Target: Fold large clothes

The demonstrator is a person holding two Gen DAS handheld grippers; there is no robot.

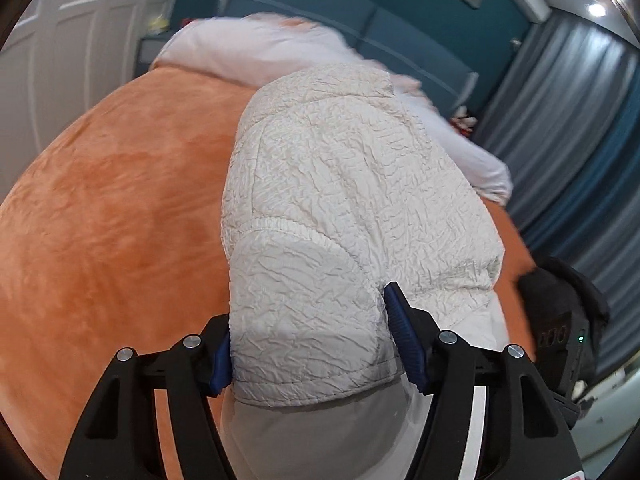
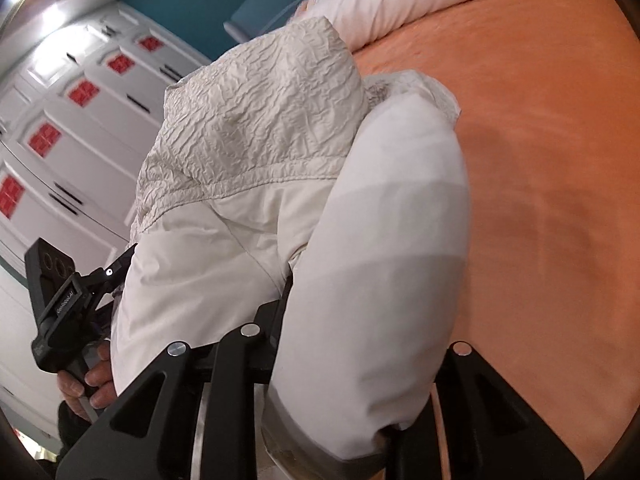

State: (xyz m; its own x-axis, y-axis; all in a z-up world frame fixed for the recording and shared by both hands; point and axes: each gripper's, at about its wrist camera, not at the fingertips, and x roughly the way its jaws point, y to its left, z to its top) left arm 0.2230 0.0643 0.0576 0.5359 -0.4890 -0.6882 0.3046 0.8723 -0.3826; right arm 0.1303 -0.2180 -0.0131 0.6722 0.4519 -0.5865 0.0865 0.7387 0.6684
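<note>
A white padded jacket (image 1: 340, 200) is held up over a bed covered with an orange blanket (image 1: 100, 208), its far part trailing toward the white pillows (image 1: 248, 52) at the head of the bed. In the left wrist view, a thick fold of the jacket's crinkled fabric is gripped by the left claw (image 1: 316, 344), the blue pads (image 1: 404, 340) being pressed into both sides of the bunched cloth, so the jaws are kept fairly wide by the bulk. In the right wrist view, a smooth white portion of the jacket, seemingly a sleeve, is clamped by the right claw (image 2: 360, 360); the fingertips are buried in the fabric, and the jaws are set narrow. The left claw's body (image 2: 60, 304) and the hand (image 2: 92, 384) carrying it are seen at the lower left of that view, just beside the jacket. White wardrobe doors (image 2: 80, 120) with red panels are seen behind.
</note>
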